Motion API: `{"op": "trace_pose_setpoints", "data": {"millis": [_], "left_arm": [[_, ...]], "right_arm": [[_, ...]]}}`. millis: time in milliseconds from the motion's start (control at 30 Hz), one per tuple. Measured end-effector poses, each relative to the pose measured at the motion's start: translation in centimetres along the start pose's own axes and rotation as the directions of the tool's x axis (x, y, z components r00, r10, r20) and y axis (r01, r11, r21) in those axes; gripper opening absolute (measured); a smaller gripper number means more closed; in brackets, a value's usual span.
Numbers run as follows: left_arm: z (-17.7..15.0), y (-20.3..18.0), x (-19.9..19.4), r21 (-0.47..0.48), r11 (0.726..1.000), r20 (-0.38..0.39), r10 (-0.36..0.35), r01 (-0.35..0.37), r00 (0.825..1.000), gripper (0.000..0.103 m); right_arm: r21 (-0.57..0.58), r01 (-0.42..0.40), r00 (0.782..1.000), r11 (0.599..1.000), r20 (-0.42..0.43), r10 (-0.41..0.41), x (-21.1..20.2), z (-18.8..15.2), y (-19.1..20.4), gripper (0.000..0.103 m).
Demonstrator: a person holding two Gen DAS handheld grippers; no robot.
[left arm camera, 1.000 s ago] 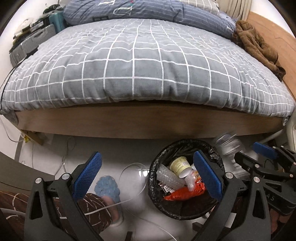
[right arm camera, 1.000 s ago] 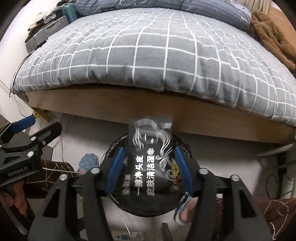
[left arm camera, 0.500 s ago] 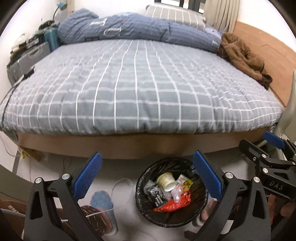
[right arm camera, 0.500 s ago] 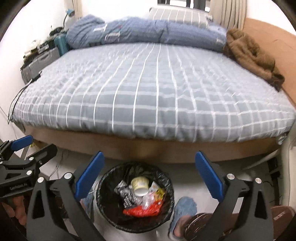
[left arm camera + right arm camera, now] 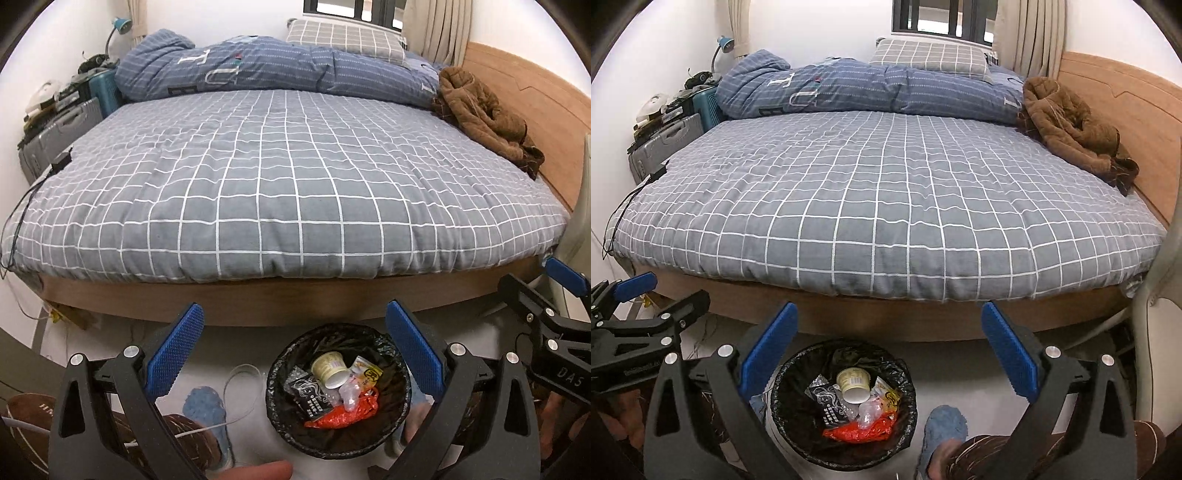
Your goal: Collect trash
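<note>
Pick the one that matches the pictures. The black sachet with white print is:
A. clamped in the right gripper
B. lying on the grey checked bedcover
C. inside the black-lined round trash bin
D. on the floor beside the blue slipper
C: the black sachet with white print lies among the other rubbish inside the black-lined round trash bin, and the right gripper stands open and empty.

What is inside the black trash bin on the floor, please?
The trash bin holds a pale paper cup, a black printed packet, a yellow wrapper, clear crumpled plastic and a red-orange bag. Whatever lies beneath them is covered.
</note>
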State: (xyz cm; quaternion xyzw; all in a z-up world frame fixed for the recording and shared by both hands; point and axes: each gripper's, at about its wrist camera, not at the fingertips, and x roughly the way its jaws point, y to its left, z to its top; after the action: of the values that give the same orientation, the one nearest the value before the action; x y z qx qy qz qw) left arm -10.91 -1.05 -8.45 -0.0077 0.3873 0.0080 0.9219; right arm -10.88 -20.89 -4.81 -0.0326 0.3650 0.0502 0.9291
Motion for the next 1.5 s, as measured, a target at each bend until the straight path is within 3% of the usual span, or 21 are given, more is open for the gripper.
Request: {"op": "trace_pose_setpoints", "data": {"millis": [1500], "left_arm": [[-0.2, 0.1, 0.2, 0.015, 1.000, 0.009, 0.015, -0.016, 1.000, 0.097]], "right_arm": [[-0.006, 0.000, 1.000, 1.000, -0.027, 0.000, 1.4, 0.1, 0.9, 0.095]]}}
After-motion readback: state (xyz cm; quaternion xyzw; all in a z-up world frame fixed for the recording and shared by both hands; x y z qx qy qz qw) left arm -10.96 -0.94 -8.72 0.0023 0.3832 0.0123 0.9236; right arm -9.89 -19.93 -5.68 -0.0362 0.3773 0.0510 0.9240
